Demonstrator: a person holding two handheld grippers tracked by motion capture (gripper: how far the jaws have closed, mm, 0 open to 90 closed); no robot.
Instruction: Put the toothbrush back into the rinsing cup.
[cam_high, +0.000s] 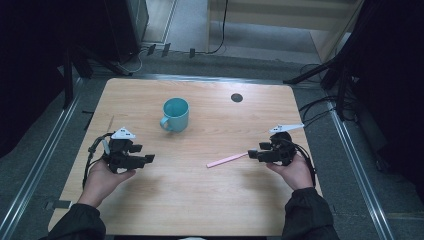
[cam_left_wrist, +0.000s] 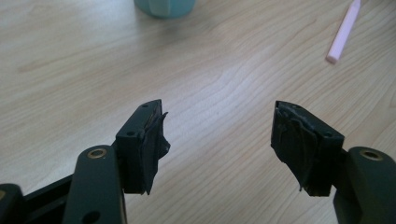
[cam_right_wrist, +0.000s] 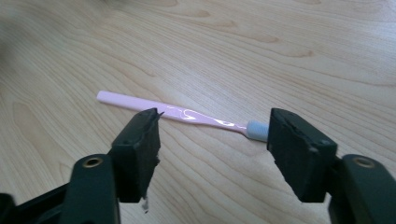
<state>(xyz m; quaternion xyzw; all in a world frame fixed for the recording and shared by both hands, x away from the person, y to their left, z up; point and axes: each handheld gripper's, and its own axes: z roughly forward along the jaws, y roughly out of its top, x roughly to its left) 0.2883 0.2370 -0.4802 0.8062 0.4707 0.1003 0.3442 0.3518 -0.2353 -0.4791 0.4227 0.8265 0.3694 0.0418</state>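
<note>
In the high view, the right gripper (cam_high: 253, 154) is seen low over the table (cam_high: 200, 200), with its tips at the near end of a pink toothbrush (cam_high: 227, 160); the brush lies flat and runs away from the gripper toward the middle of the table; the left gripper (cam_high: 145, 159) is held apart from it, well to the other side, and a teal mug (cam_high: 176, 114) stands ahead of it, between the two grippers but farther off.

In the left gripper view, the left gripper (cam_left_wrist: 217, 140) is shown with its jaws spread wide and nothing between them; the mug (cam_left_wrist: 164, 7) is seen far ahead, and the handle end of the toothbrush (cam_left_wrist: 343, 33) far ahead to the side.

In the right gripper view, the right gripper (cam_right_wrist: 212, 137) is also spread; the toothbrush (cam_right_wrist: 177, 113) lies just beyond the tips, across the gap; its bristle head is beside one jaw and its handle passes behind the other; it is not yet touched, as far as can be told.

The step in hand is judged to be the approach to the brush; for the next move, the right gripper should probably be lowered and pushed a little forward until the thin neck sits between the pads; then the jaws should be closed gently, because the brush is flat on the wood and may slide.
</note>
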